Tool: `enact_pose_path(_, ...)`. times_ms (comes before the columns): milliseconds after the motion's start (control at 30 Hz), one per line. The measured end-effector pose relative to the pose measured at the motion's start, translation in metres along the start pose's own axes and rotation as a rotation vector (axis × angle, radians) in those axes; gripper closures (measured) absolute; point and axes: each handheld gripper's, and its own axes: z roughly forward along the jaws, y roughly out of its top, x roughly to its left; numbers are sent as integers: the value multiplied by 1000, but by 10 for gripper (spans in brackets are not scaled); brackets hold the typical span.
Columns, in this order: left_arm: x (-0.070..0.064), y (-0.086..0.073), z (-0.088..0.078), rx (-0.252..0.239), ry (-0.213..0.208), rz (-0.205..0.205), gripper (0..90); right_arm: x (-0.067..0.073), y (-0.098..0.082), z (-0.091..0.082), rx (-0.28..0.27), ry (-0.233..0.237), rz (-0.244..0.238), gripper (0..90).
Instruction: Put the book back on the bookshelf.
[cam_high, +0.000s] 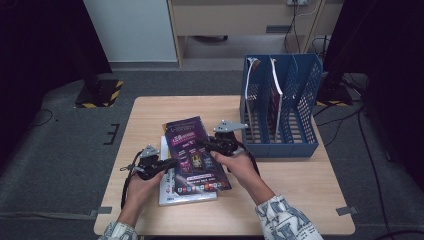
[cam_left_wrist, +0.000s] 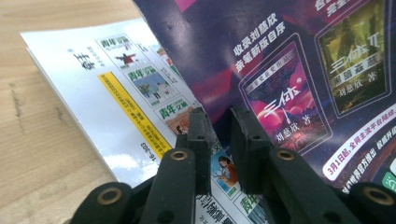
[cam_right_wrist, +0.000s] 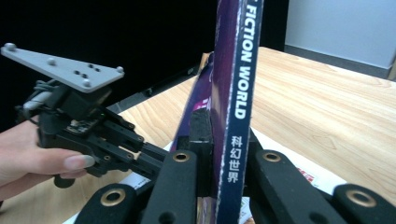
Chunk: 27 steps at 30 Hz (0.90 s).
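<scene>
High view: blue file rack (cam_high: 295, 131) on the bench (cam_high: 300, 190) holds two magazines (cam_high: 276, 92). Both tongs, left (cam_high: 170, 162) and right (cam_high: 204, 144), clamp the purple magazine (cam_high: 192, 150) lying atop a white one (cam_high: 166, 150).

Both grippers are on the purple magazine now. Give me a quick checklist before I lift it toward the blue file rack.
1. Right gripper shut on the purple magazine at its spine edge: ok.
2. Left gripper closed on the magazine's opposite edge: ok; the jaws pinch the cover.
3. Only the purple magazine is pinched, not the white magazine under it: ok at the left; cannot tell at the right.
4. Free slot in the blue file rack: ok; the rightmost compartment looks empty, the other two each hold something.
5. Path from magazine to rack over the table: ok.
</scene>
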Motion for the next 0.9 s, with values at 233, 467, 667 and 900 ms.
enact_pose_path(233, -2, 4, -5, -19, 27, 33, 794, 0, 2, -3, -14, -7, -10, 835)
enact_pose_path(467, -6, 8, -11, -52, 74, 68, 797, 2, 6, -6, -26, -11, -29, 834)
enact_pose_path(667, -9, 11, -17, -72, 115, 109, 798, 5, 9, -9, -35, 4, -48, 815)
enact_pose_path(900, -11, 15, -24, -110, 141, 118, 802, 9, 12, -12, -42, 11, -78, 774)
